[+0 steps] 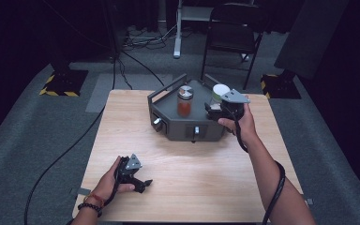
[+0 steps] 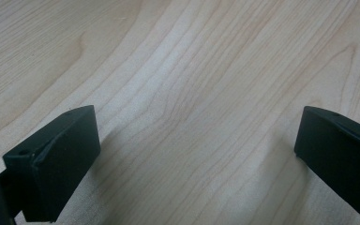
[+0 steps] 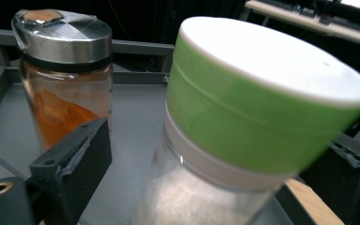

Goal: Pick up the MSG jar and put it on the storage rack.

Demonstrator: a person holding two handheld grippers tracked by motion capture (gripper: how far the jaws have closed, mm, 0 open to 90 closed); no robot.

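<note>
A dark grey tray [image 1: 178, 131] stands at the far middle of the wooden table [image 1: 192, 173]. In it are a glass jar of orange powder with a metal cap [image 1: 184, 101] [image 3: 65, 93] and a jar of white grains with a green-and-white lid [image 1: 220, 91] [image 3: 262, 103]. My right gripper [image 1: 214, 108] [image 3: 215, 164] is at the tray's right end, open, with the green-lidded jar between its jaws; a gap shows beside the left jaw. My left gripper [image 1: 143, 184] [image 2: 197, 159] rests low over the table's near left, open, with bare wood between its jaws.
The tray has raised rails at its back [image 3: 136, 47] and knobs on its front face [image 1: 196, 131]. A black chair [image 1: 234, 28] and floor cables [image 1: 140, 40] lie beyond the table. Striped stand bases [image 1: 58, 84] sit on the grey floor.
</note>
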